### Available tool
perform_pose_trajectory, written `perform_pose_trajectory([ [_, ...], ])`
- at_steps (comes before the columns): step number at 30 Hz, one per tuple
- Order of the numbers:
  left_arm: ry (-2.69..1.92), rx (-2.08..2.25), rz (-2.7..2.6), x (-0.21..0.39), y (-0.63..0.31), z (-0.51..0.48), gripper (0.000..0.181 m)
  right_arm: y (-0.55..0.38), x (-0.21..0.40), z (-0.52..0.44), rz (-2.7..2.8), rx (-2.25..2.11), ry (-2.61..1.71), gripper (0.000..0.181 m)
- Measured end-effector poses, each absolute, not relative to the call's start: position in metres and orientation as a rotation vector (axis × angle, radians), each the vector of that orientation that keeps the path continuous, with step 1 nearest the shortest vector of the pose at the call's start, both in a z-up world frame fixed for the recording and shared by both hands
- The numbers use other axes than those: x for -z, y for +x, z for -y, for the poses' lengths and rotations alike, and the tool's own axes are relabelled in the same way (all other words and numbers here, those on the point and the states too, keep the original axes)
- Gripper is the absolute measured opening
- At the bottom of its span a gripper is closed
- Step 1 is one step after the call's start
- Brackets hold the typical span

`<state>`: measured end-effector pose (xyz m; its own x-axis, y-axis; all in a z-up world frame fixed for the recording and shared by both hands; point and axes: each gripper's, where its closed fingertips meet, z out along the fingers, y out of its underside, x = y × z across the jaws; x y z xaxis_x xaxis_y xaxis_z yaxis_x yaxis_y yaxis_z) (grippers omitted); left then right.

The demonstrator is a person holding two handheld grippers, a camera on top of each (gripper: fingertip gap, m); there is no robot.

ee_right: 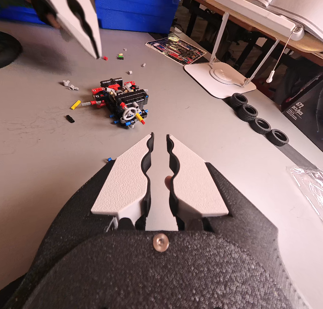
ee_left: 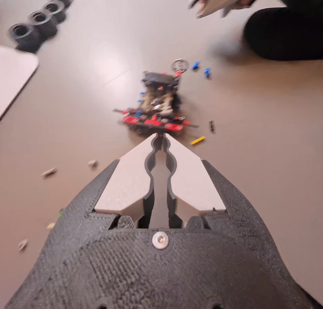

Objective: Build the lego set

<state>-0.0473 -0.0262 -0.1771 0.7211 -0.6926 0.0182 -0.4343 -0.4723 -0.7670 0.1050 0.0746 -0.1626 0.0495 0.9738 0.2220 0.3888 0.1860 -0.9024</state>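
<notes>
The part-built lego model, black and red with a grey steering wheel, sits on the grey table; it also shows in the right wrist view. My left gripper hovers just in front of the model's red end. It is nearly closed on a small black piece, and the view is blurred. It also shows at the top left of the right wrist view. My right gripper is open and empty, a short way back from the steering-wheel end. It shows blurred at the top right of the left wrist view.
Loose pieces lie around the model: a yellow axle, a black pin, grey connectors and blue pins. Several tyres line the right edge. A sticker sheet, blue bin, white stand base and plastic bag ring the table.
</notes>
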Motion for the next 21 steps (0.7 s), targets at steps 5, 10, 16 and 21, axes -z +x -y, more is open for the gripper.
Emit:
perform_pose_trajectory([
  [5,-2.080,0.460,-1.139,0.197,0.044,0.048,0.003,0.104,0.166,-0.075,1.510,-0.760,-1.369,0.013],
  [10,-2.103,0.395,-1.261,0.223,0.078,0.048,0.003,0.104,0.165,-0.076,1.501,-0.755,-1.369,0.012],
  [16,-2.128,0.338,-1.298,0.236,0.081,0.045,0.004,0.104,0.165,-0.076,1.502,-0.750,-1.369,0.012],
  [21,-2.123,0.348,-1.275,0.232,0.079,0.044,0.013,0.104,0.168,-0.076,1.511,-0.745,-1.371,0.012],
])
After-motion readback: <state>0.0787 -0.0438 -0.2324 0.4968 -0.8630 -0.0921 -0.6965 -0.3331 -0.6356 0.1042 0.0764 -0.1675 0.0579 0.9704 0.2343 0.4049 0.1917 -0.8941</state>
